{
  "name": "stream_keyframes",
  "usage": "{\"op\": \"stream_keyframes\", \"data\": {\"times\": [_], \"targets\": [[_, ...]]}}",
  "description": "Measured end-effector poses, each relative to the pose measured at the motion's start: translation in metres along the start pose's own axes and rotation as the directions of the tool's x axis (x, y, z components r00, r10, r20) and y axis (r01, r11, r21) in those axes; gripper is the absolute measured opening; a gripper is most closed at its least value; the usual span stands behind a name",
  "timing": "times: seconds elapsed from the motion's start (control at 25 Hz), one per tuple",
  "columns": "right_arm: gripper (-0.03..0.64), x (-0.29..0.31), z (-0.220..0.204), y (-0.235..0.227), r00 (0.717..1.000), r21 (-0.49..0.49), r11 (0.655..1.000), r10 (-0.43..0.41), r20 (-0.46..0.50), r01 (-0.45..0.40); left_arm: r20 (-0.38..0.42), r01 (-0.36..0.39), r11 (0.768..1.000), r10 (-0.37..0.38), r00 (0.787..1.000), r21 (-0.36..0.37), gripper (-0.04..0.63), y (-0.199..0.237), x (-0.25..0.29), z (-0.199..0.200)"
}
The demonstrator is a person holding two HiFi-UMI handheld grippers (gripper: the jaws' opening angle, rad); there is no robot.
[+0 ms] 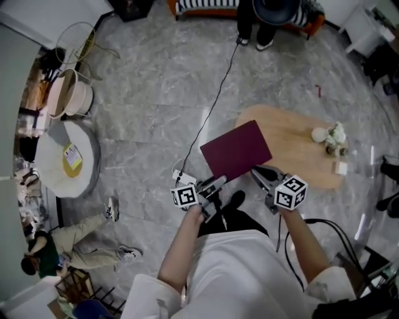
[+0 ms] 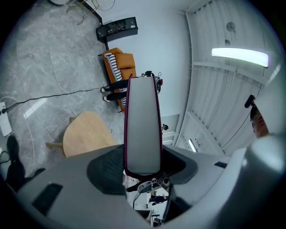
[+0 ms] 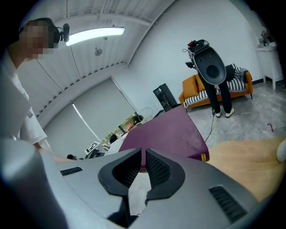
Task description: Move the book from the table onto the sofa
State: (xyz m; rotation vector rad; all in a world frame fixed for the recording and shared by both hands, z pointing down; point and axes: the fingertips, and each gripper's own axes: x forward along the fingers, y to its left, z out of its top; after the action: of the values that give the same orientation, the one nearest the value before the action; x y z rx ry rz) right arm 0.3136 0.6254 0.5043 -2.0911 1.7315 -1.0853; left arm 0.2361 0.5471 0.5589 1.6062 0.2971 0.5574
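Note:
A maroon book (image 1: 235, 151) hangs in the air, above the near edge of the round wooden table (image 1: 287, 140). My left gripper (image 1: 219, 182) is shut on its near left edge. In the left gripper view the book (image 2: 143, 125) stands on edge between the pads, above the left gripper (image 2: 143, 166). My right gripper (image 1: 257, 171) is shut on the near right corner. In the right gripper view a thin edge of the book (image 3: 165, 134) sits pinched in the right gripper (image 3: 144, 163). The orange sofa (image 1: 206, 5) (image 2: 117, 67) (image 3: 196, 91) stands at the far side of the room.
Small white ornaments (image 1: 330, 138) sit on the table's right side. A person (image 1: 268, 19) stands in front of the sofa. A black cable (image 1: 215, 103) runs across the marble floor to a power strip (image 1: 184, 180). A round white stand (image 1: 68, 159) and a seated person (image 1: 56, 246) are at the left.

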Motion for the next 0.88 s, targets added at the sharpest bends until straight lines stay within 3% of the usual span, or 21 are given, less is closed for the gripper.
{"op": "stream_keyframes", "data": {"times": [0.12,0.2,0.28,0.36,0.48,0.56,0.68,0.88], "targets": [[0.048,0.022,0.014,0.018,1.0,0.022,0.999,0.03,-0.006,-0.03,0.021,0.019,1.0,-0.019,1.0,-0.007,0.224,-0.012,-0.022,0.018],[0.048,0.035,0.023,0.028,0.999,0.069,0.996,0.052,0.002,-0.052,0.036,-0.001,1.0,0.0,0.999,0.026,0.224,-0.011,-0.038,0.031],[0.048,0.046,0.03,0.04,0.997,0.098,0.993,0.07,0.016,-0.071,0.071,0.026,1.0,-0.026,0.997,0.001,0.224,-0.018,-0.052,0.041],[0.048,0.057,0.036,0.054,0.996,0.096,0.992,0.084,0.023,-0.086,0.093,0.01,1.0,-0.012,0.996,0.019,0.224,-0.018,-0.071,0.052],[0.048,0.079,0.043,0.075,0.995,0.072,0.993,0.098,0.014,-0.099,0.128,0.078,0.997,-0.079,0.989,0.013,0.224,-0.029,-0.094,0.071],[0.048,0.094,0.047,0.087,0.994,0.059,0.993,0.106,0.006,-0.106,0.144,0.065,0.998,-0.068,0.987,0.026,0.224,-0.027,-0.11,0.083],[0.048,0.116,0.051,0.098,0.993,0.045,0.992,0.12,-0.014,-0.119,0.18,0.114,0.993,-0.114,0.977,0.011,0.224,-0.036,-0.125,0.098],[0.048,0.16,0.054,0.114,0.986,-0.01,0.987,0.159,-0.053,-0.16,0.223,0.021,0.998,-0.034,0.974,0.061,0.224,-0.023,-0.161,0.124]]}}
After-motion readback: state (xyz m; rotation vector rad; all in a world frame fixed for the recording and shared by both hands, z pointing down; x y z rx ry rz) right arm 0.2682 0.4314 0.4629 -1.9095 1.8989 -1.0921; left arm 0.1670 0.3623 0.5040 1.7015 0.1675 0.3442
